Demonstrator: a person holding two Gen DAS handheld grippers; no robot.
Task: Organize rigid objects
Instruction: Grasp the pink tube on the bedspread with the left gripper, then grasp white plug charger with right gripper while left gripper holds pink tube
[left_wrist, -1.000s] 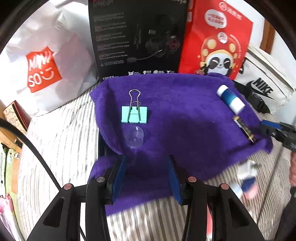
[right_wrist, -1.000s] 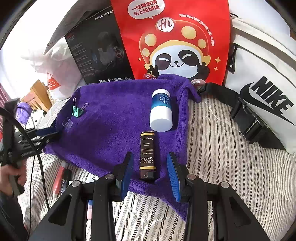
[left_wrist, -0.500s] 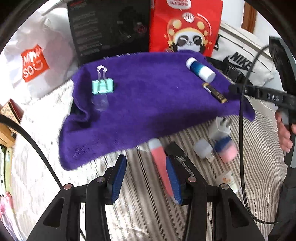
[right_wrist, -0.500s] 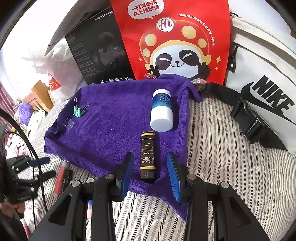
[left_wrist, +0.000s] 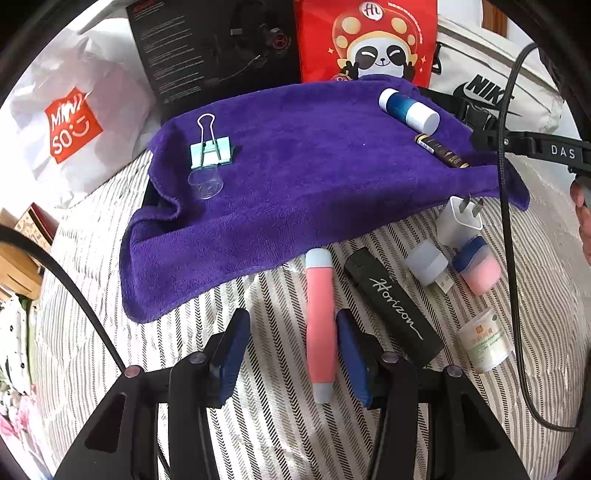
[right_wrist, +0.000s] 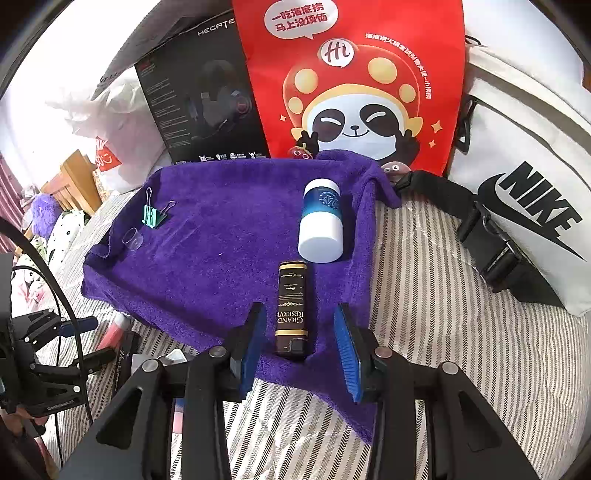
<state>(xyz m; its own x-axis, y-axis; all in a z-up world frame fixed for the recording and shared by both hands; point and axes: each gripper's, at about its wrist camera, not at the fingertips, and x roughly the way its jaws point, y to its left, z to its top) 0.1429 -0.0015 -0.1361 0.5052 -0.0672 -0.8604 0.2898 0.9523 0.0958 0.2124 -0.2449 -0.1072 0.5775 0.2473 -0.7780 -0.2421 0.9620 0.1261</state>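
Releasing: right gripper (right_wrist: 297, 343) jaws opening around brown tube (right_wrist: 291, 308) at purple towel's (right_wrist: 221, 236) near edge | left gripper (left_wrist: 286, 354) jaws opening astride pink tube (left_wrist: 320, 325) | next: likely pinch it.

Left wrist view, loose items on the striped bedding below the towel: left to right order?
Pink tube → black Horizon case → translucent USB plug light → blue-and-pink capped item. White charger and round labelled pot left out: their positions overlap the others.

Your striped grey-and-white bed (left_wrist: 480, 424) carries a purple plush towel (left_wrist: 295, 177), a pink tube (left_wrist: 320, 317), a black Horizon case (left_wrist: 391, 306) and a white plug (left_wrist: 460, 221).
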